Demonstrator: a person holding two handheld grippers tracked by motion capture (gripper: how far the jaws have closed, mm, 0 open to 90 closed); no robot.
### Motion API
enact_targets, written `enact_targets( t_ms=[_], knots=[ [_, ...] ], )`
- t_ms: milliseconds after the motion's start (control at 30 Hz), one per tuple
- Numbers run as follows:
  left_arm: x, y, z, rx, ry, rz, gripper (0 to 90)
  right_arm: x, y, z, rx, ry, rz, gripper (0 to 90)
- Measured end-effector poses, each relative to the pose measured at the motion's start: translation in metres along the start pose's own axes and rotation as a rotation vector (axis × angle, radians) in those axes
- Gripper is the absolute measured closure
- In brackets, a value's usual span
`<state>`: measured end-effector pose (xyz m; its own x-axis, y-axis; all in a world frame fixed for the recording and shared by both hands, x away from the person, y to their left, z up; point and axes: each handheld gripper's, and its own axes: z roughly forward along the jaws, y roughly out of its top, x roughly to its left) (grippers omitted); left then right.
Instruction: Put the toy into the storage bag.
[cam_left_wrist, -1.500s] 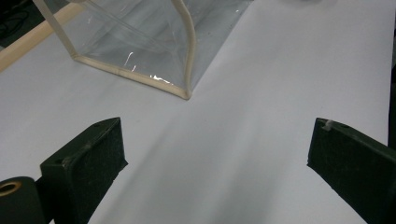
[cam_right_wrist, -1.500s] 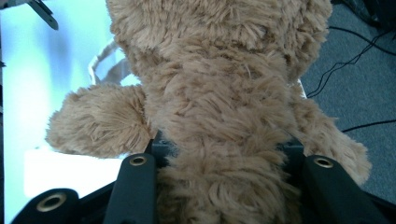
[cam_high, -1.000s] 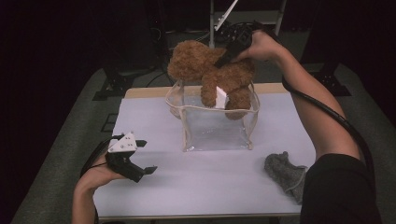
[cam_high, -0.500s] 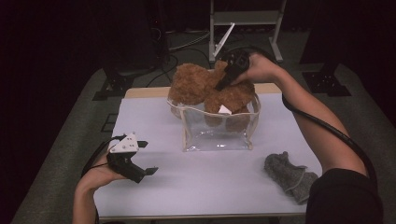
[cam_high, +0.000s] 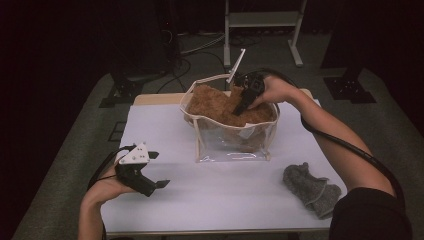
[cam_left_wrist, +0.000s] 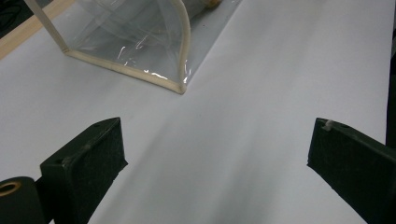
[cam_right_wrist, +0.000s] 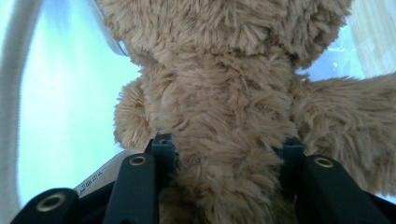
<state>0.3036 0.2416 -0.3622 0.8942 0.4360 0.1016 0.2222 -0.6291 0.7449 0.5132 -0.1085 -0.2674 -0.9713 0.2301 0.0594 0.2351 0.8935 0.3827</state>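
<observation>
Left hand-held gripper (cam_high: 150, 172) is held at approx. 8 o'clock on the white tabletop (cam_high: 225, 195), jaws wide, nothing betw. them. Grey cloth (cam_high: 311, 189) lies at 4 o'clock. At 12 o'clock, teddy bear (cam_high: 220, 106) is clamped by right hand-held gripper (cam_high: 239, 110), inside the clear bag (cam_high: 232, 142).

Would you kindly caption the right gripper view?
Right gripper clamps a brown teddy bear inside a clear bag.

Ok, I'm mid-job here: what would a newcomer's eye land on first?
The brown plush bear, pushed down into the clear bag at the table's far middle, with the right gripper clamped on its body. Then the left gripper, open at the near left, and a grey cloth lying near right.
</observation>
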Motion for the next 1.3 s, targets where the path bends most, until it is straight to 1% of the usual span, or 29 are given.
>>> enact_targets(
  t_ms=[33, 67, 100, 167, 233, 267, 333, 367, 400, 433, 467, 500, 567, 600, 667, 700, 733, 767, 800, 833, 867, 933, 1033, 1067, 1133, 1167, 1200, 1233, 1300],
  knots=[
    [0.000, 0.000, -0.001, 0.002, -0.001, 0.003, 3.2, 0.000, 0.000, 0.002, 0.002, 0.001, 0.002, 54.9],
    [0.000, -0.001, -0.001, 0.000, 0.000, -0.001, 3.2, -0.001, -0.001, 0.007, 0.018, -0.009, 0.003, 53.3],
    [0.000, -0.001, -0.001, 0.000, 0.001, -0.002, 3.2, -0.001, -0.002, 0.010, 0.023, -0.011, 0.004, 52.2],
    [0.000, -0.001, -0.001, 0.000, 0.001, -0.004, 3.2, -0.002, -0.002, 0.011, 0.022, -0.010, 0.009, 50.9],
    [0.000, -0.001, -0.001, 0.000, 0.000, -0.004, 3.2, -0.003, -0.003, 0.011, 0.011, -0.010, 0.015, 47.8],
    [0.000, -0.001, -0.001, 0.001, -0.001, -0.003, 3.2, -0.002, -0.002, 0.011, 0.005, -0.012, 0.012, 41.7],
    [0.000, 0.000, 0.000, 0.004, -0.001, -0.001, 3.2, 0.000, -0.001, 0.009, 0.003, -0.016, 0.007, 37.6],
    [0.000, 0.000, 0.000, 0.004, -0.001, -0.001, 3.2, 0.000, -0.001, 0.009, 0.003, -0.016, 0.007, 37.6],
    [-0.001, 0.001, 0.000, 0.006, -0.002, 0.001, 3.2, 0.002, 0.000, 0.005, -0.022, -0.024, -0.002, 35.0],
    [-0.001, 0.001, 0.000, 0.006, -0.002, 0.001, 3.2, 0.002, 0.000, 0.005, -0.022, -0.024, -0.002, 35.0],
    [-0.001, 0.001, 0.000, 0.002, 0.000, 0.000, 3.2, 0.003, 0.000, 0.003, -0.035, -0.028, -0.005, 35.1],
    [-0.001, 0.002, -0.001, 0.001, 0.001, 0.003, 3.2, 0.005, 0.002, -0.003, -0.070, -0.037, -0.018, 37.1],
    [-0.001, 0.002, -0.001, 0.003, 0.001, 0.007, 3.2, 0.007, 0.003, -0.004, -0.079, -0.041, -0.024, 38.2],
    [-0.001, 0.002, -0.001, 0.003, 0.000, 0.006, 3.2, 0.008, 0.004, -0.005, -0.084, -0.050, -0.032, 41.6],
    [-0.002, 0.002, 0.000, 0.004, -0.002, 0.005, 3.2, 0.009, 0.006, -0.001, -0.077, -0.060, -0.048, 53.2],
    [-0.001, 0.002, 0.001, 0.007, -0.003, 0.009, 3.2, 0.009, 0.005, 0.001, -0.071, -0.056, -0.041, 56.1],
    [-0.002, 0.002, 0.002, 0.004, -0.004, 0.005, 3.2, 0.008, 0.004, 0.003, -0.061, -0.053, -0.043, 59.6],
    [-0.002, 0.002, 0.002, 0.009, -0.006, 0.011, 3.2, 0.008, 0.002, 0.006, -0.049, -0.058, -0.038, 62.5],
    [-0.002, 0.002, 0.002, 0.009, -0.006, 0.011, 3.2, 0.008, 0.002, 0.006, -0.049, -0.058, -0.038, 62.5],
    [-0.002, 0.002, 0.002, 0.009, -0.007, 0.010, 3.2, 0.005, -0.002, 0.012, -0.036, -0.049, -0.021, 66.3],
    [-0.002, 0.002, 0.002, 0.010, -0.007, 0.009, 3.2, 0.003, -0.003, 0.015, -0.031, -0.049, -0.024, 67.9],
    [-0.001, 0.001, 0.003, 0.009, -0.007, 0.006, 3.2, 0.003, -0.004, 0.019, -0.007, -0.052, -0.026, 69.0],
    [-0.001, 0.001, 0.003, 0.005, -0.008, 0.005, 3.2, 0.003, -0.004, 0.025, 0.016, -0.040, -0.027, 69.6],
    [-0.001, 0.001, 0.003, 0.005, -0.008, 0.005, 3.2, 0.002, -0.004, 0.026, 0.012, -0.039, -0.029, 69.6],
    [-0.002, 0.001, 0.002, 0.005, -0.007, 0.007, 3.2, 0.001, -0.005, 0.025, -0.001, -0.030, -0.010, 68.0],
    [-0.002, 0.001, 0.002, 0.005, -0.007, 0.007, 3.2, 0.000, -0.006, 0.025, -0.010, -0.030, -0.005, 66.1],
    [-0.002, 0.001, 0.002, 0.005, -0.006, 0.008, 3.2, 0.001, -0.006, 0.023, -0.022, -0.024, 0.008, 62.4],
    [-0.002, 0.002, 0.002, 0.003, -0.007, 0.011, 3.2, 0.001, -0.006, 0.019, -0.038, -0.020, 0.009, 59.0],
    [-0.002, 0.002, 0.002, 0.002, -0.007, 0.014, 3.2, 0.004, -0.008, 0.011, -0.068, -0.029, 0.011, 55.8]
  ],
)
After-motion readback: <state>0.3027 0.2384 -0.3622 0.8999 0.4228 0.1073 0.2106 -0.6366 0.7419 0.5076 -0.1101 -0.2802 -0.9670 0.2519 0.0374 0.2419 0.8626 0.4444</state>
